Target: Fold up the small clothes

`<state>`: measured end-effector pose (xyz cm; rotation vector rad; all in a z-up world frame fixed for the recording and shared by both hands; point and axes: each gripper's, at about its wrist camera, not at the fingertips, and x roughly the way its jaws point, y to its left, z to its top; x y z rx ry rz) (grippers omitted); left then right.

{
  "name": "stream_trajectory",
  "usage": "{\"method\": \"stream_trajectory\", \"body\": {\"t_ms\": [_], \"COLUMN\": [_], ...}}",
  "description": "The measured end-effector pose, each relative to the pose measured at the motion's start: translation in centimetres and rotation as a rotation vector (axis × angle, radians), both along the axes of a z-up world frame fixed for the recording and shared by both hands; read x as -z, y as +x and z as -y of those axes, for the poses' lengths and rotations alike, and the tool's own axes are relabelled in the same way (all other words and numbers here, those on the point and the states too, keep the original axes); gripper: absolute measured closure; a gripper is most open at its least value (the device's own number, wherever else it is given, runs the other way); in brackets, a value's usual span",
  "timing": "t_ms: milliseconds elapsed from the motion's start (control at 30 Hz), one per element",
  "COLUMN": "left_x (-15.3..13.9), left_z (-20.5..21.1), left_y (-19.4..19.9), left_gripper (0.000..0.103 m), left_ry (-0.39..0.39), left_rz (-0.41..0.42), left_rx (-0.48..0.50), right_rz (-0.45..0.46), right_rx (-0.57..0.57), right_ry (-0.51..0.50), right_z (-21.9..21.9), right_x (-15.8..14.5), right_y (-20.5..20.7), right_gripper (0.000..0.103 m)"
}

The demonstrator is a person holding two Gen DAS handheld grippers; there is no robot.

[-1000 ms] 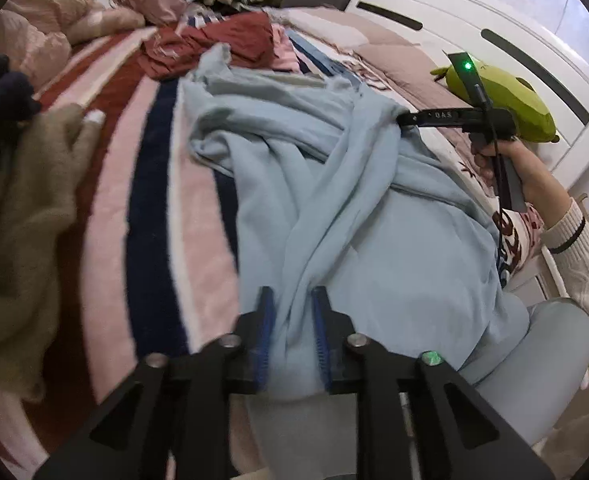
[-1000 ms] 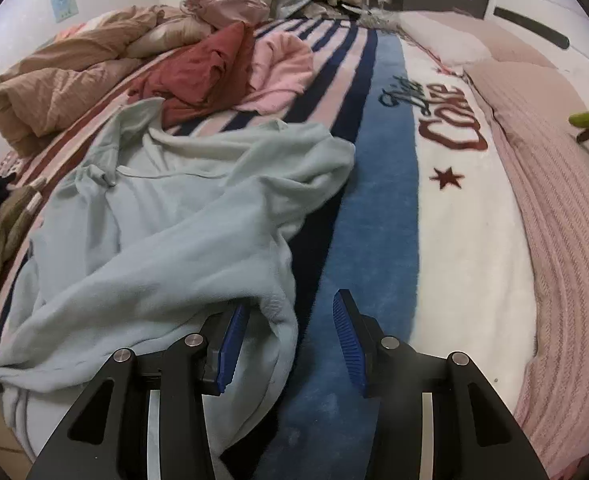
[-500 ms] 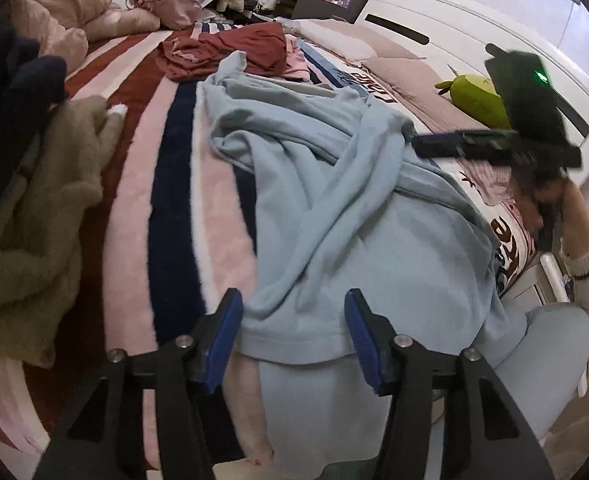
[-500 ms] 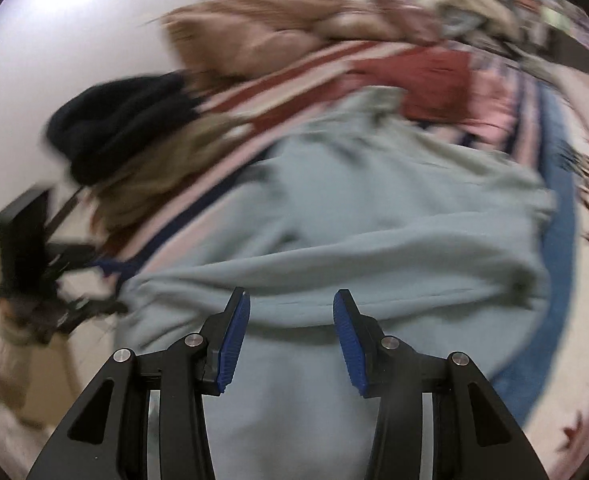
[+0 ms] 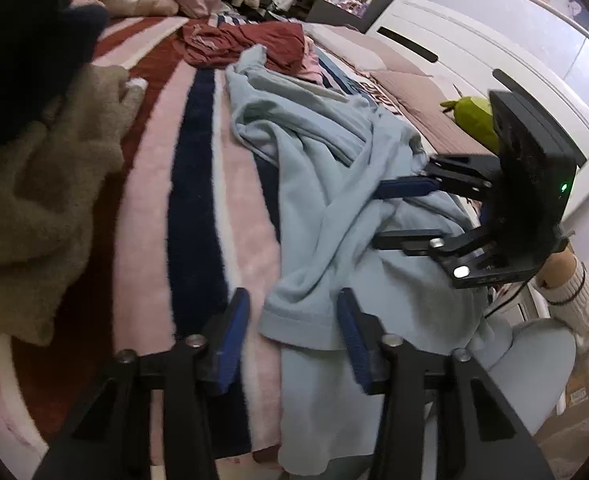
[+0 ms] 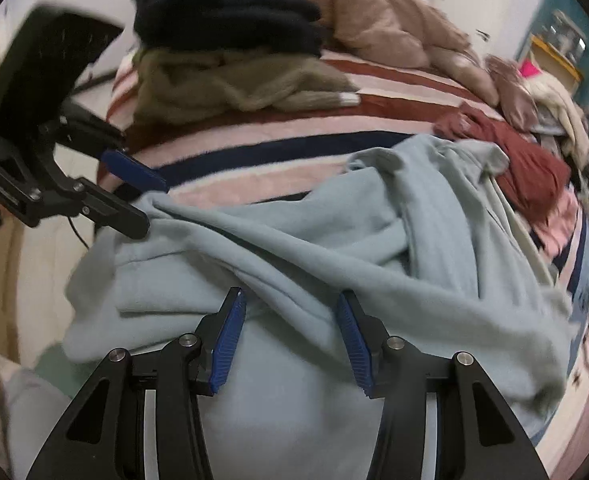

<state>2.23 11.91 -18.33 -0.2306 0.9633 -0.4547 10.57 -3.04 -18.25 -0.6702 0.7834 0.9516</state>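
Note:
A crumpled light-blue sweatshirt [image 5: 334,184] lies on the striped bed blanket [image 5: 198,200]; it also fills the right wrist view [image 6: 334,264]. My left gripper [image 5: 292,332] is open, its blue pads on either side of the garment's ribbed hem at the bed's near edge. It shows from the side in the right wrist view [image 6: 134,200], open at the hem corner. My right gripper [image 6: 290,340] is open and empty over a fold of the sweatshirt. In the left wrist view it [image 5: 390,210] hovers open over the garment's right side.
An olive fluffy garment [image 5: 42,184] and a dark navy one [image 5: 22,40] lie at the left. A maroon garment [image 5: 246,40] and a pink one [image 6: 558,220] lie beyond the sweatshirt. A green plush toy [image 5: 474,120] rests by the white headboard [image 5: 474,64].
My left gripper opened and let go of the sweatshirt's hem. My right gripper swung from the bed's right side round over the sweatshirt, staying open.

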Motion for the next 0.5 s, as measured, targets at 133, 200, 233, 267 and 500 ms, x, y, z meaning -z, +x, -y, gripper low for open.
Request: {"method": "stream_trajectory", "body": {"t_ms": [133,200,233,267,500], "left_x": [0.0,-0.6,-0.8,-1.1,-1.2], "left_z": [0.6,0.6,0.6,0.7,1.3], "left_y": [0.4,0.6,0.7,0.8,0.9], "left_gripper": [0.095,0.096,0.096,0.096,0.070], "left_ry": [0.030,0.040,0.059,0.078,0.109], "left_rz": [0.011,0.029,0.040,0.053,0.059], "left_rx": [0.000,-0.012,-0.016,-0.017,0.006], "right_rz": [0.025,0.010,-0.009,-0.038,-0.160], "right_rx": [-0.018,-0.017,-0.014,-0.008,0.050], "right_ry": [-0.021,-0.021,-0.011,0.009,0.068], "right_z": [-0.2,0.2,0.4,1.0,3.2], "right_x": [0.3,0.3,0.2,0.2,0.7], "right_y": [-0.9,-1.2,-1.2,-1.2,-1.7], "right_gripper": [0.099,0.100,0.100,0.100,0.098]}}
